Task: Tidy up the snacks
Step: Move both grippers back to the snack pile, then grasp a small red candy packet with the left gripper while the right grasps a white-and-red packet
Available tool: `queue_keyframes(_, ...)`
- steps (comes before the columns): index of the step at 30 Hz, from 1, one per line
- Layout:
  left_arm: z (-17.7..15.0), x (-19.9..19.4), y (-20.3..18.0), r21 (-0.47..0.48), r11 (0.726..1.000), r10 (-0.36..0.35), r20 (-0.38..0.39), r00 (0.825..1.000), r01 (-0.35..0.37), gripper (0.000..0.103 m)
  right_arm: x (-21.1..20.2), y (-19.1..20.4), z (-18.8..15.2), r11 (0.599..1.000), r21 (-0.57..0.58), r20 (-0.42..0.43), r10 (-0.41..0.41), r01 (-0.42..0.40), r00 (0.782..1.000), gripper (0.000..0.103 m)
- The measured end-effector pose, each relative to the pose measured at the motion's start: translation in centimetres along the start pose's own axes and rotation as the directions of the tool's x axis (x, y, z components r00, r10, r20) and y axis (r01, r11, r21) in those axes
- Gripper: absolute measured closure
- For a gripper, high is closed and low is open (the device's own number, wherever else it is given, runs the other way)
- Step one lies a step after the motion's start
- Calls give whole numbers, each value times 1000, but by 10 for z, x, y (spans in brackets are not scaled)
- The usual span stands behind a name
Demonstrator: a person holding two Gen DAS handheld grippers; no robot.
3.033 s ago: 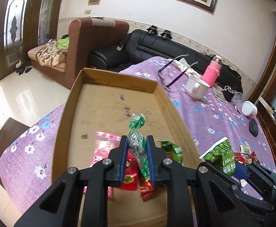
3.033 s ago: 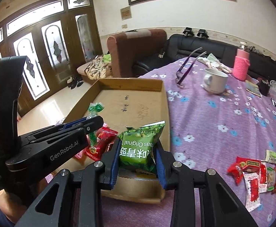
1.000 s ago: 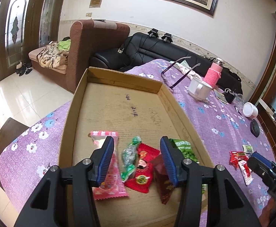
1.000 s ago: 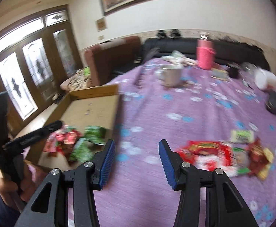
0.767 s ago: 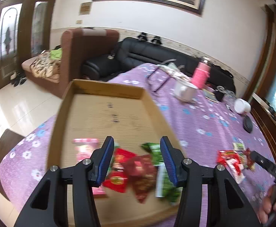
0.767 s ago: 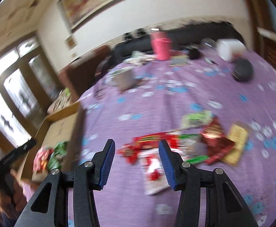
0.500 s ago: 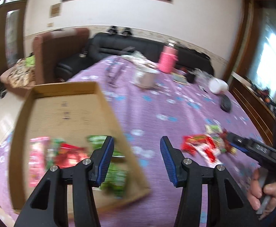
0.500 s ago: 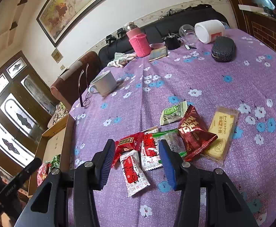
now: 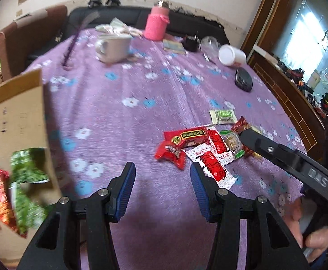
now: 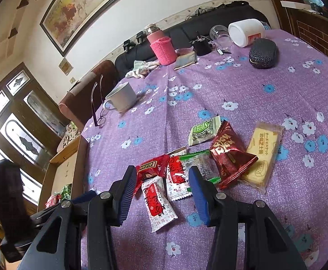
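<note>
Snacks in small crinkly wrappers (image 10: 200, 157) lie in a loose heap on the purple flowered tablecloth (image 10: 242, 85), well apart from the shallow brown cardboard tray (image 9: 13, 117) that already holds several green and red packets (image 9: 26, 171). We have both tools free: the left gripper (image 9: 161, 191) stands with its blue pads apart and nothing between them, and the right gripper (image 10: 161, 193) likewise gapes empty. The white-and-red oblong packet (image 10: 158, 200) lies just ahead of our right gripper, low between its pads, with its long axis running roughly along the pointing line and slanting a little to the right. From our left gripper the heap sits ahead and to the right, farther off. We judge the right hand the nearer, and a short descent would bring its pads across the packet's narrow width.
</note>
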State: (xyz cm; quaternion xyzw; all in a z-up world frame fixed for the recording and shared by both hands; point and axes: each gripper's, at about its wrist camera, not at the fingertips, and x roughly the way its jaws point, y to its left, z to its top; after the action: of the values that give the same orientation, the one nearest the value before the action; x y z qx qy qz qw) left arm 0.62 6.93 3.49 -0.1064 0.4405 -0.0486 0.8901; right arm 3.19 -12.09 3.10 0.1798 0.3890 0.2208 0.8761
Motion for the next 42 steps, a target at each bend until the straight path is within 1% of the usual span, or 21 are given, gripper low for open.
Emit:
queue_keyframes(3,4,16,-4,10,1000,13,-29,999,-13,54,2,0,0,1000,-2,-5,4,-4,1000,51)
queue_keyframes(6,9,30,-8,18,999,35,-40,999,-34,54,2,0,-1,1000,-1,-10,8,-8,1000,51)
queue_keyframes(7,12,35,-10,27,999,45,-48,998,-44,56,2,0,-1,1000,-1,-10,8,-8,1000,51)
queue_keyframes(8,13,40,-10,29,998,55,-57,997,-54,63,2,0,-1,1000,-1,-11,9,-9,1000,51)
queue_keyframes(9,14,43,-11,35,997,65,-55,996,-63,63,2,0,-1,1000,0,-12,9,-9,1000,51)
queue_keyframes(12,12,44,-14,72,993,99,-22,995,-97,77,4,1,-2,1000,2,-21,11,-11,1000,51)
queue_keyframes(13,11,44,-13,78,991,110,-10,994,-109,83,4,1,-2,1000,1,-23,11,-11,1000,51)
queue_keyframes(14,12,43,-11,74,992,106,-7,994,-105,85,5,2,-3,1000,-2,-29,12,-12,1000,51)
queue_keyframes(16,13,41,-4,44,996,82,-7,997,-81,85,7,4,-4,1000,-15,-38,8,-9,999,51)
queue_keyframes(18,15,37,1,30,995,95,13,995,-95,85,10,7,-6,999,-36,-51,-1,0,999,51)
queue_keyframes(20,16,27,5,10,994,106,60,993,-107,85,14,12,-9,998,-69,-66,-19,14,998,51)
queue_keyframes(22,18,16,6,4,991,131,118,984,-133,85,18,17,-13,994,-106,-78,-39,30,996,51)
queue_keyframes(24,18,8,7,-1,990,142,154,978,-143,85,23,21,-17,987,-150,-92,-69,54,993,51)
queue_keyframes(28,20,6,7,2,990,141,165,976,-144,85,35,28,-24,969,-229,-107,-122,95,987,51)
queue_keyframes(31,19,6,7,2,990,137,161,977,-140,85,47,34,-31,946,-298,-129,-172,128,977,51)
queue_keyframes(33,19,6,7,3,991,134,159,978,-136,85,48,41,-35,923,-353,-106,-200,152,974,52)
queue_keyframes(34,19,6,7,3,991,133,159,978,-135,85,49,44,-37,913,-376,-100,-210,159,973,55)
queue_keyframes(35,18,6,7,3,991,132,160,978,-134,85,50,46,-40,898,-401,-92,-237,182,967,61)
queue_keyframes(36,18,6,7,3,991,133,159,978,-135,85,49,48,-41,892,-413,-89,-242,186,966,70)
queue_keyframes(39,18,6,7,2,991,133,157,979,-135,85,48,47,-42,888,-420,-89,-244,186,966,75)
queue_keyframes(42,18,5,7,0,990,136,158,978,-138,85,44,43,-39,901,-392,-84,-237,186,968,77)
